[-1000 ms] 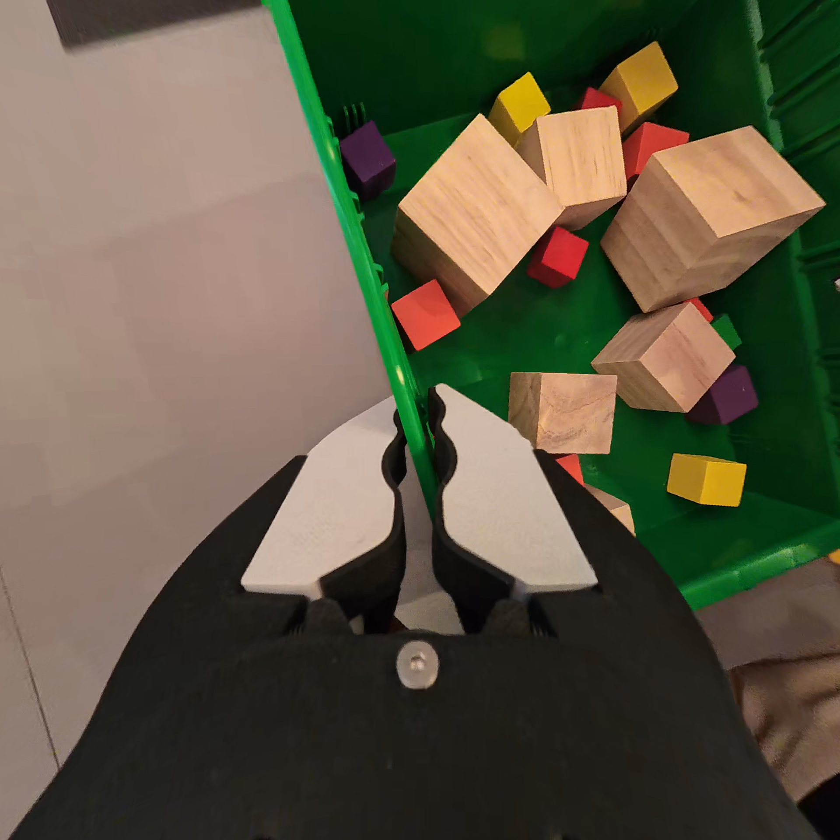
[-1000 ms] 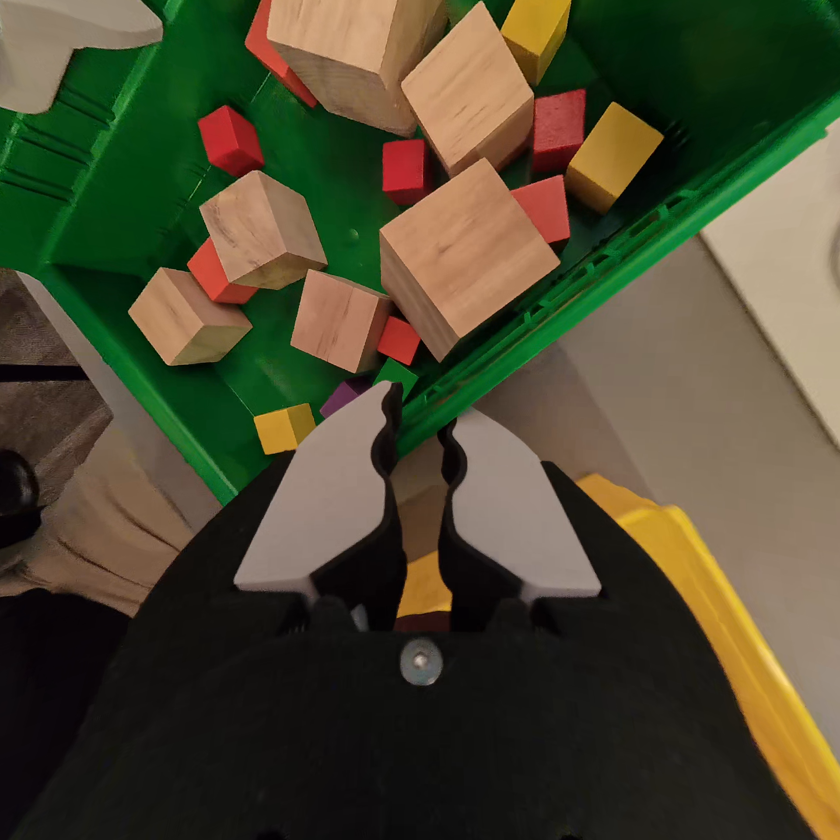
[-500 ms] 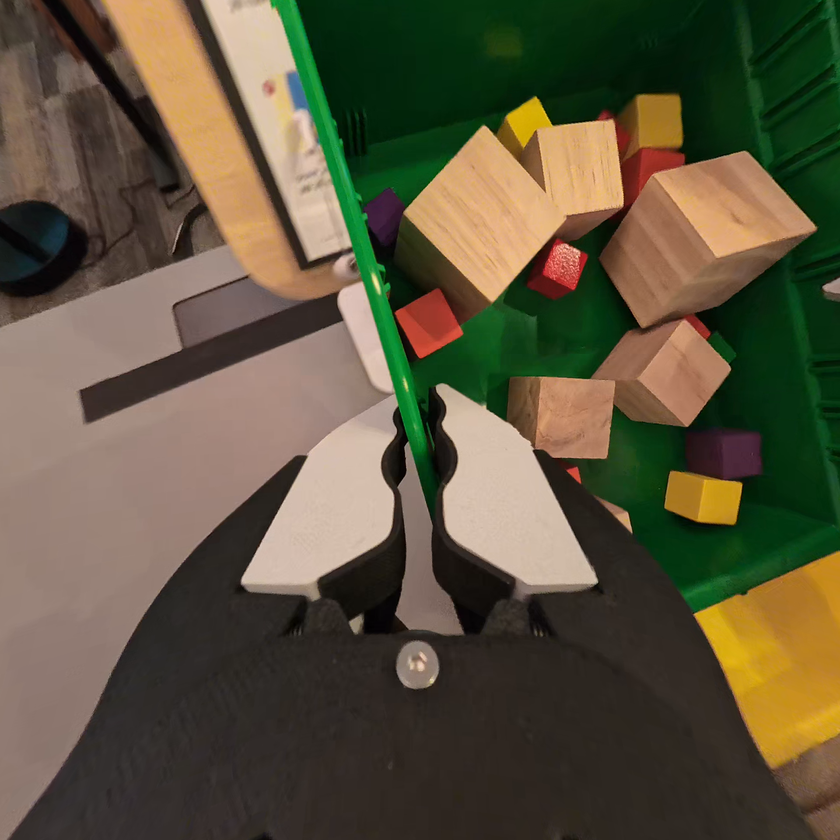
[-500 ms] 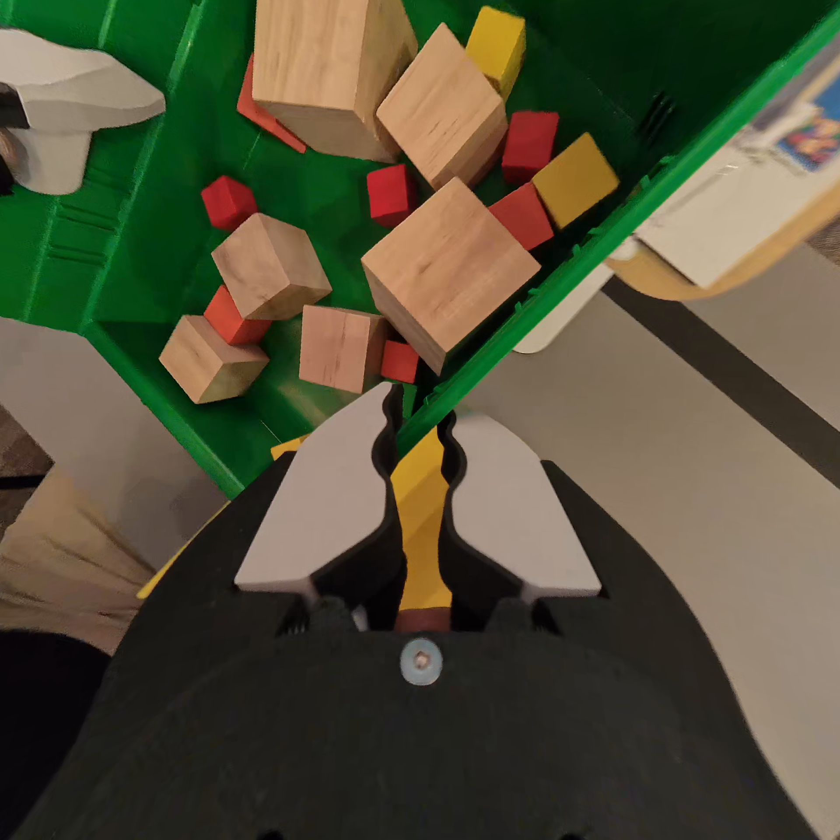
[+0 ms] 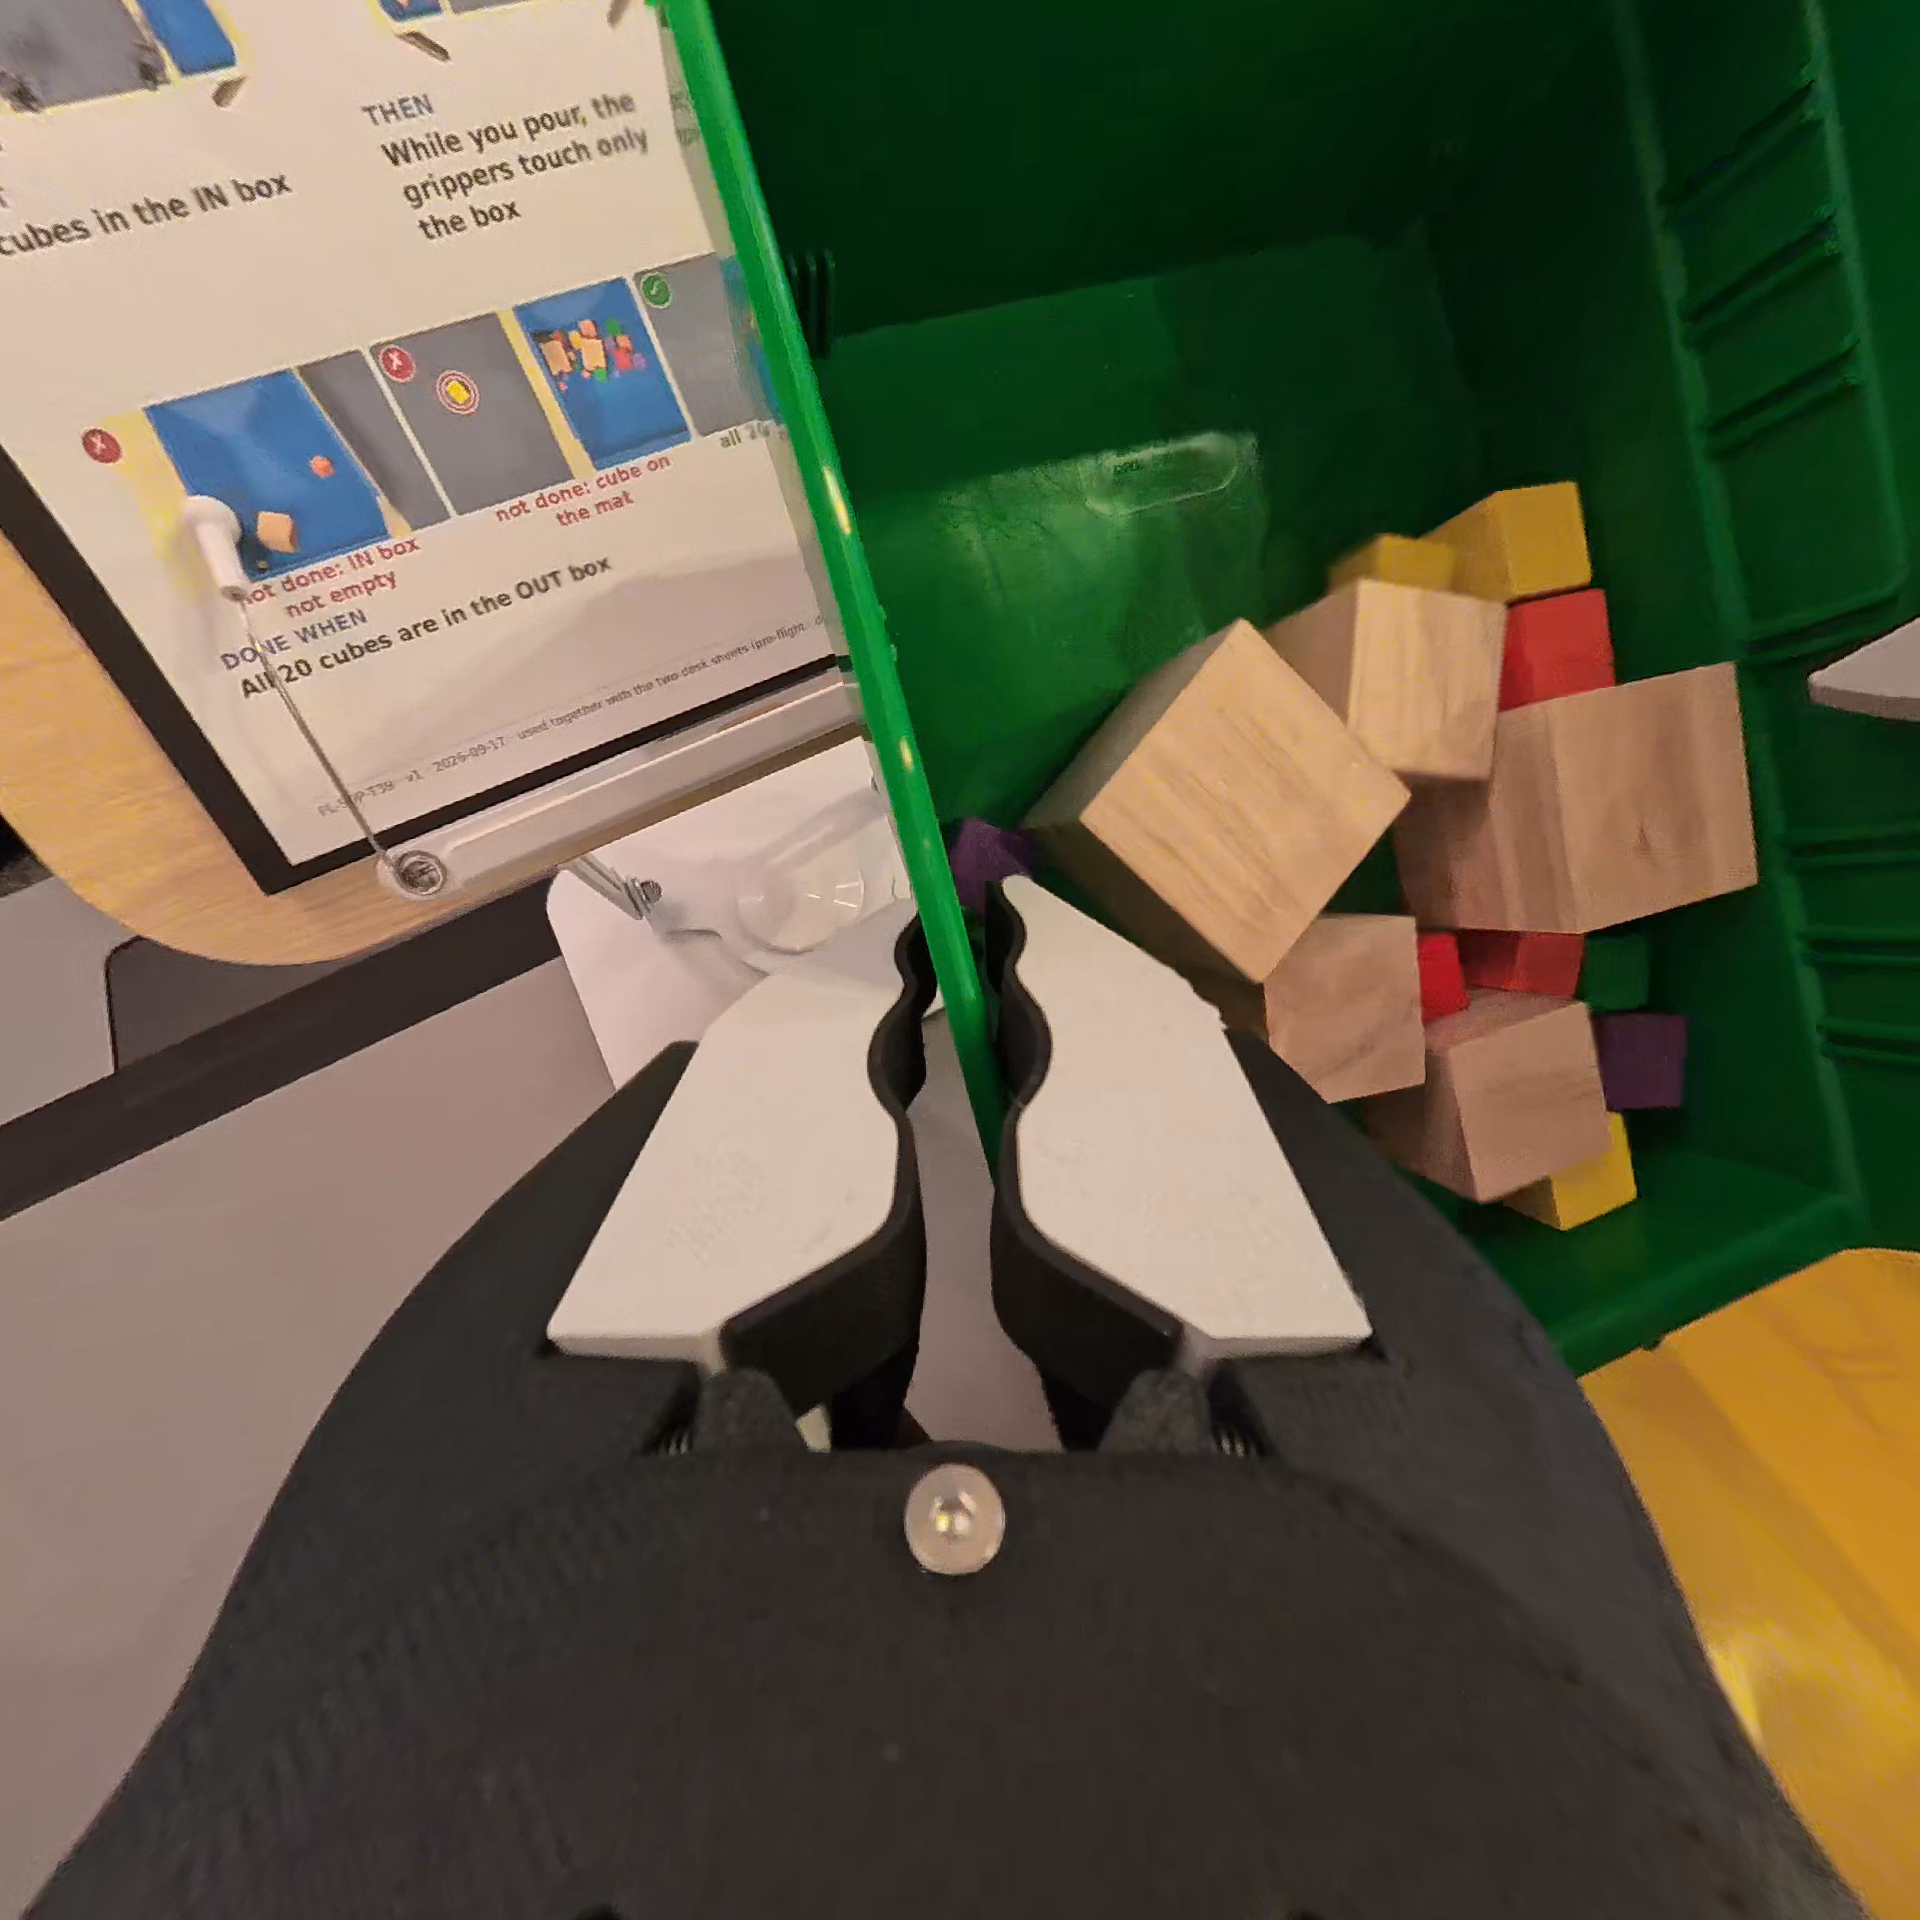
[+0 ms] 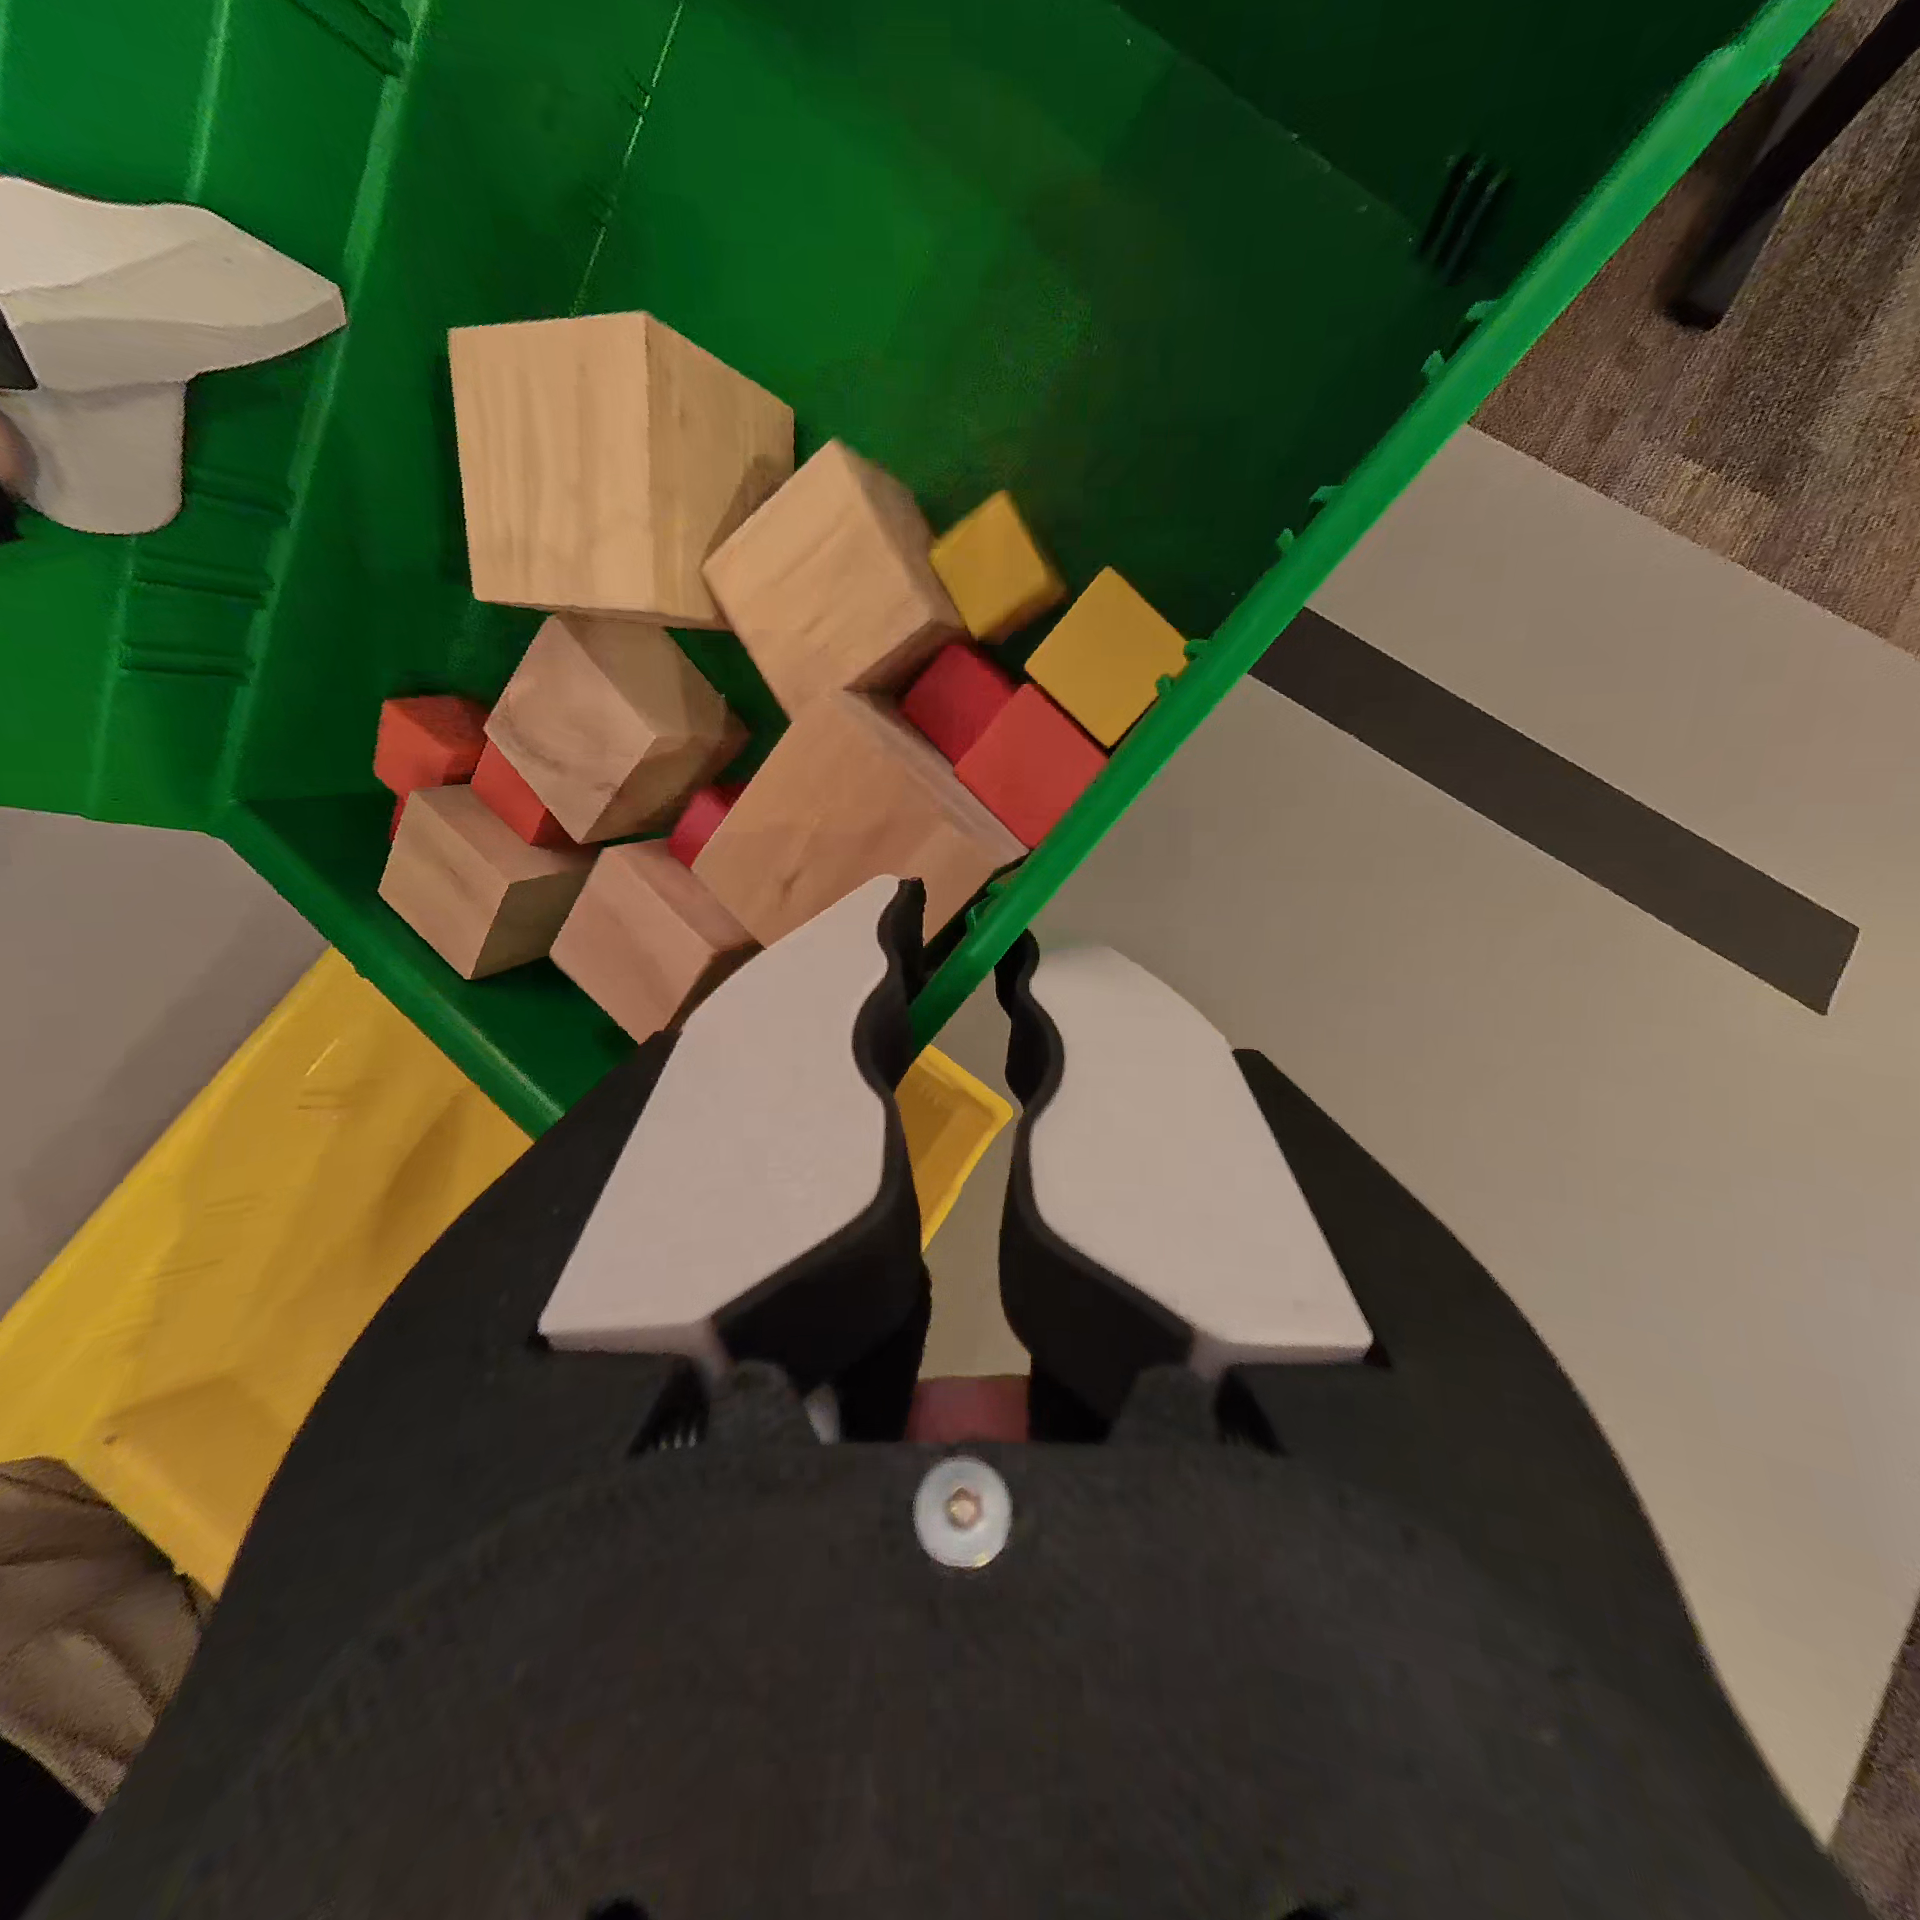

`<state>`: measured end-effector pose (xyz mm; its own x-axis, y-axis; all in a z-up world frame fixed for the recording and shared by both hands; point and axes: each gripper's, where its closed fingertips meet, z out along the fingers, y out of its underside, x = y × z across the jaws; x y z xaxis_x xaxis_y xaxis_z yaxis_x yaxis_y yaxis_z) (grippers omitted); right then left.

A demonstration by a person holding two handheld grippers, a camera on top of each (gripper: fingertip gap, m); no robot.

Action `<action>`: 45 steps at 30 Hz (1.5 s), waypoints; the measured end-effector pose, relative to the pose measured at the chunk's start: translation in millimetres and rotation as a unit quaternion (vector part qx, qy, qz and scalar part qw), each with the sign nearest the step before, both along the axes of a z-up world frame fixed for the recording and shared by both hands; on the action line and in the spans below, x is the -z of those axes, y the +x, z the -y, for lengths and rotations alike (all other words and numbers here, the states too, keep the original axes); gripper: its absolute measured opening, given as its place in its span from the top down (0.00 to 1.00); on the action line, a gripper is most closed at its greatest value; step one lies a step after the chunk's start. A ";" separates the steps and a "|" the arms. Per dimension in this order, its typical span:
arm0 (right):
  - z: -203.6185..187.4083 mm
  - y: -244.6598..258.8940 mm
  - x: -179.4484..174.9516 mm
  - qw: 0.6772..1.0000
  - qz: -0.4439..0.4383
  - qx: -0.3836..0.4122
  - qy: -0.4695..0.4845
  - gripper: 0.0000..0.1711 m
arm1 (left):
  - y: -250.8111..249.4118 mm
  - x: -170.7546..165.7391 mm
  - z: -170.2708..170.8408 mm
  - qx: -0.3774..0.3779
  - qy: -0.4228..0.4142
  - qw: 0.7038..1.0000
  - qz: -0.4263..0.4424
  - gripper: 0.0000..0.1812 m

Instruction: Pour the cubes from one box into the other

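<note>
The green box is lifted and tilted, held by both grippers. My left gripper is shut on its left side wall. My right gripper is shut on its right rim. Several plain wooden cubes and small red, yellow and purple cubes lie heaped against the box's low end. The heap also shows in the right wrist view. The yellow box lies under that low end, also seen in the right wrist view. Its inside is mostly hidden.
A wooden board with an instruction sheet stands on a white base just left of the green box. A dark strip crosses the grey table top. Carpet lies beyond the table edge. A sleeve is at lower left.
The green box has tipped more steeply and moved over the yellow box. The cubes have slid together into a heap at its low end. Both grippers stay shut on its walls.
</note>
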<state>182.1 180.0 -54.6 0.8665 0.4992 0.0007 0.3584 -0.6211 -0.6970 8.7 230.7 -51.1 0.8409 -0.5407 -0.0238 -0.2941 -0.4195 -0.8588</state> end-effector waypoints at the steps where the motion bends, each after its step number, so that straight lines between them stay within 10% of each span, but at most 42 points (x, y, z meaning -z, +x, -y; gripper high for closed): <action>1: -0.3 1.9 0.9 1.000 -0.007 0.003 0.006 0.96 | 1.9 0.0 -0.5 0.001 0.008 1.000 0.000 0.95; 45: 2.0 22.0 -18.9 0.954 -0.133 0.058 0.263 0.96 | 25.3 -30.9 19.5 0.013 0.190 0.972 0.137 0.90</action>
<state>204.1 178.0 -35.7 0.9205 0.3907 -0.0036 0.0744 -0.1842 -0.9801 34.0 211.2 -20.2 0.8294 -0.5586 -0.0021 -0.0381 -0.0528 -0.9979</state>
